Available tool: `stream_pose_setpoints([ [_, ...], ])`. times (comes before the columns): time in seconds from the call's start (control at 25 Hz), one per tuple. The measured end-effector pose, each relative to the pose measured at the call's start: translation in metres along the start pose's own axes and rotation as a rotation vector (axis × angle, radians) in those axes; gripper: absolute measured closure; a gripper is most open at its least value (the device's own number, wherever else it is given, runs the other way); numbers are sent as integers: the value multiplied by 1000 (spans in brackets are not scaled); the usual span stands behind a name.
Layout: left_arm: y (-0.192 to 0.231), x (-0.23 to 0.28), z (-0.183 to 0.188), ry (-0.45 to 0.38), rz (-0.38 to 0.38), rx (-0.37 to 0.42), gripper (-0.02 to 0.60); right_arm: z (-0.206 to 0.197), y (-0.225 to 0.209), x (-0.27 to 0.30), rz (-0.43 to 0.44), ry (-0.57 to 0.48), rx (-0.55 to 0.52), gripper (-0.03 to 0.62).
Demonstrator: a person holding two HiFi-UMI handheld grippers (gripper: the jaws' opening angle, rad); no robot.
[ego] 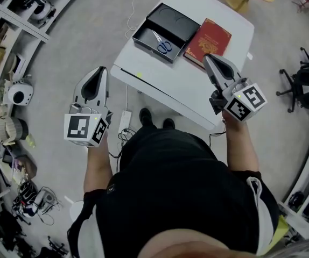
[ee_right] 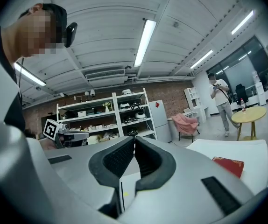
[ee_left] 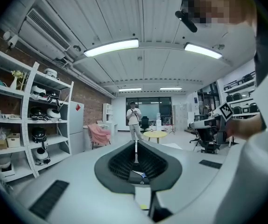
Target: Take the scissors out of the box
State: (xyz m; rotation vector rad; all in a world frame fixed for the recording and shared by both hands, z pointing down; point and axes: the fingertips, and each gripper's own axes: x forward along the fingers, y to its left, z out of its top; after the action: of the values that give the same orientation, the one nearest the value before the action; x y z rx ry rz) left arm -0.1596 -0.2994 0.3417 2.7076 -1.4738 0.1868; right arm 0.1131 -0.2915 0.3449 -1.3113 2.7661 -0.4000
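An open black box (ego: pixel 145 36) lies at the far left end of the white table (ego: pixel 197 93), with blue-handled scissors (ego: pixel 163 45) inside. Both grippers hover short of the table's near edge, apart from the box. My left gripper (ego: pixel 102 69) is off the table's left corner, jaws shut and empty; through the hollow behind its tips (ee_left: pixel 135 143) the box (ee_left: pixel 135 176) shows small. My right gripper (ego: pixel 206 57) is over the near right part of the table beside a red book (ego: pixel 209 41), jaws shut on nothing (ee_right: pixel 134 140).
The red book (ee_right: pixel 229 165) lies right of the box. A power strip with cables (ego: pixel 125 120) lies on the floor under the table. Shelving (ego: pixel 4 15) lines the left wall, an office chair (ego: pixel 304 85) stands right, and a person (ee_left: pixel 134 119) stands by a yellow round table (ee_left: pixel 154 134).
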Motion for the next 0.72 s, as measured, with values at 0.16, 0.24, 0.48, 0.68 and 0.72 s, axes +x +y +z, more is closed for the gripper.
stream_pose_setpoints([
  [0.16,39,27,-1,-3,-37,-7,555,0,-6,47,-55,56,-20,563],
  [0.24,54,40,-3,-6,-63,-14,555,-4,-12,68,-91,80,-25,563],
  [0.48,77,75,-19,28,-141,-32,555,-37,-37,118,-147,193,-40,562],
  [0.68,78,102,-31,55,-182,-56,555,-64,-60,146,-150,317,-49,562],
  [0.72,79,107,-33,61,-187,-52,555,-72,-66,151,-149,349,-50,562],
])
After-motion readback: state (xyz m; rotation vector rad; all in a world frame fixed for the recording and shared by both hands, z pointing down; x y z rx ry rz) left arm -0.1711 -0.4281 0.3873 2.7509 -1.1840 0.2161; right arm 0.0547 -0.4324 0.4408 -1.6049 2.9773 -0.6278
